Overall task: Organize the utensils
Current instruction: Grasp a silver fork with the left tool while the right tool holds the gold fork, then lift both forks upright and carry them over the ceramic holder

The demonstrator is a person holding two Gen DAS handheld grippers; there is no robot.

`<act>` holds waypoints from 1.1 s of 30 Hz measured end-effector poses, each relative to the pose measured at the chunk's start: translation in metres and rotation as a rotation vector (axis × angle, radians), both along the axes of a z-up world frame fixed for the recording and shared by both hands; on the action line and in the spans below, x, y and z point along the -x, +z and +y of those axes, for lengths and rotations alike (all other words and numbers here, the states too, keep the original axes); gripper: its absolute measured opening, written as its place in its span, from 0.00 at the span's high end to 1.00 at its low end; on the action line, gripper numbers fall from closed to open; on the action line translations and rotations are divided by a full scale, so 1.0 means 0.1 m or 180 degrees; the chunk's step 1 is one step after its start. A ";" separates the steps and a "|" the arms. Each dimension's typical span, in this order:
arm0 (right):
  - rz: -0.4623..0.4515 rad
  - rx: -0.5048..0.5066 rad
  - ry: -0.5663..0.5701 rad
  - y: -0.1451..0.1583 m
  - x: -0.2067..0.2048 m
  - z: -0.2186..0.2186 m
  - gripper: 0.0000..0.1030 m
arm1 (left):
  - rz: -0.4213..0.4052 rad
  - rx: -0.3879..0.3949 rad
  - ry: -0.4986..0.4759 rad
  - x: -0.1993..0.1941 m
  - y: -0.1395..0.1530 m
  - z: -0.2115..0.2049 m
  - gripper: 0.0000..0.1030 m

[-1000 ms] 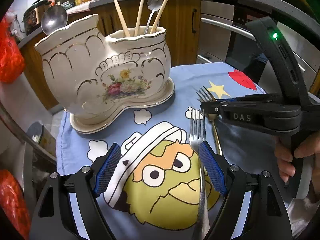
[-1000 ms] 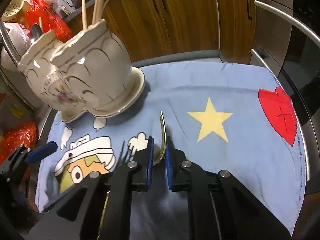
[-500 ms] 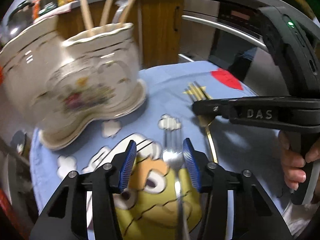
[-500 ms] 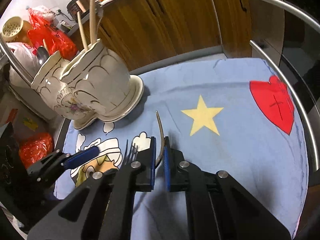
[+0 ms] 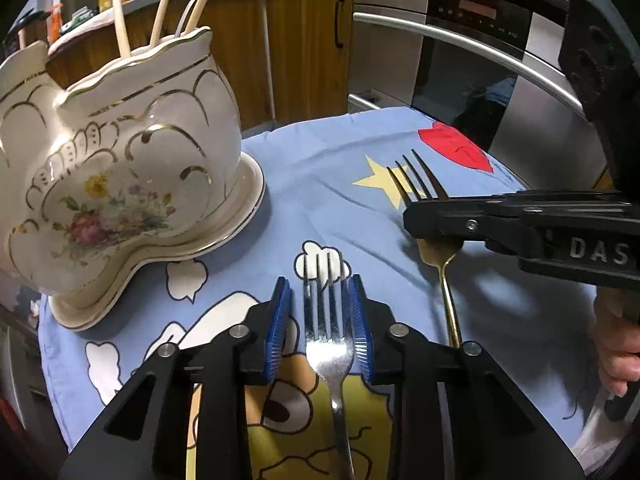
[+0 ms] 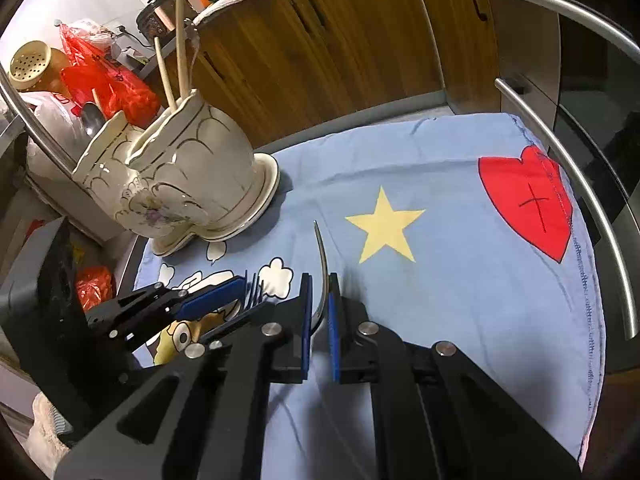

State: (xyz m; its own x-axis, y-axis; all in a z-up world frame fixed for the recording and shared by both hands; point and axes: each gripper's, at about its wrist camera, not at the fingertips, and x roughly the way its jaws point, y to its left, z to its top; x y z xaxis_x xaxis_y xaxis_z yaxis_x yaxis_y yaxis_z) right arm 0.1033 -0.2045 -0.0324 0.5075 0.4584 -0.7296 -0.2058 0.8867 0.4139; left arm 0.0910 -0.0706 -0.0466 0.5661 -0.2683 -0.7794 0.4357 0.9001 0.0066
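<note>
A silver fork (image 5: 326,320) lies on the blue cartoon cloth between the blue pads of my left gripper (image 5: 320,308). The pads sit close on either side of its head, a gap showing at the left pad. My right gripper (image 6: 319,312) is shut on a gold fork (image 6: 322,264), seen edge-on; in the left wrist view the gold fork (image 5: 424,188) is lifted, tines pointing away. The cream floral ceramic utensil holder (image 5: 120,184) stands at the left on its saucer and holds chopsticks (image 5: 164,4). It also shows in the right wrist view (image 6: 192,184).
The blue cloth (image 6: 460,280) covers a small table. An oven with steel handles (image 5: 460,40) stands behind and to the right. Wooden cabinets (image 6: 340,40) are behind. Red bags (image 6: 112,88) and kitchen clutter sit at the far left.
My left gripper has moved forward and narrowed around the silver fork's head. My right gripper has lifted the gold fork a little off the cloth.
</note>
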 end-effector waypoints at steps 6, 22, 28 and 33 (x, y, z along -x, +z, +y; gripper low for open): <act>-0.0057 -0.0010 0.0012 0.03 0.05 -0.03 0.93 | -0.0062 0.0060 0.0101 0.00 0.04 0.06 0.77; -0.0412 -0.0087 0.0096 0.23 0.17 0.02 0.94 | -0.0716 0.0395 0.0403 0.37 0.68 0.58 0.77; -0.0712 -0.0088 0.0165 0.38 0.29 0.11 0.95 | -0.0966 0.0470 0.0459 0.58 0.92 0.73 0.78; -0.0983 -0.0085 0.0170 0.51 0.40 0.15 0.96 | -0.1082 0.0513 0.0460 0.71 1.04 0.85 0.78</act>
State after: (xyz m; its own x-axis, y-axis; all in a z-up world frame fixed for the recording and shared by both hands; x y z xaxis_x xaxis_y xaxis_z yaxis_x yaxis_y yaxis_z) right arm 0.0636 -0.1894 0.0188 0.6780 0.5072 -0.5320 -0.3715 0.8610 0.3475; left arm 0.0196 0.0143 0.0577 0.8253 -0.2706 -0.4956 0.3020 0.9532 -0.0176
